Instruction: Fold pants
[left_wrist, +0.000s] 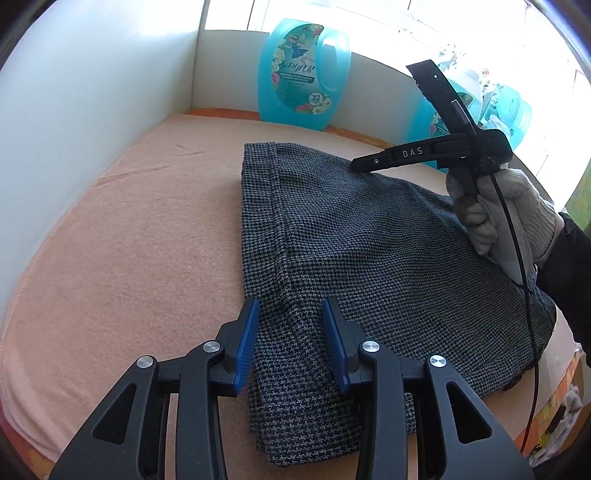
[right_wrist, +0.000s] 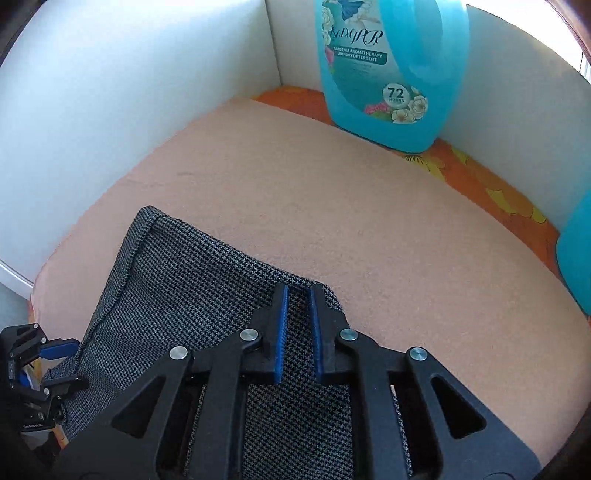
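The grey houndstooth pants (left_wrist: 351, 251) lie folded on the peach-covered table (left_wrist: 129, 240). My left gripper (left_wrist: 291, 314) is open, its blue pads astride the near left edge of the pants, just above the cloth. My right gripper (right_wrist: 298, 295) is open with a narrow gap, over the far corner of the pants (right_wrist: 177, 280). In the left wrist view the right gripper (left_wrist: 360, 164) shows from the side at the far edge of the pants, held by a gloved hand (left_wrist: 498, 214). The left gripper (right_wrist: 55, 363) shows at the lower left of the right wrist view.
A blue detergent jug (left_wrist: 303, 70) stands at the back against the white wall (left_wrist: 74, 110); it also shows in the right wrist view (right_wrist: 388, 70). More blue jugs (left_wrist: 513, 107) stand at the back right. An orange flowered cloth (right_wrist: 461, 170) edges the table's far side.
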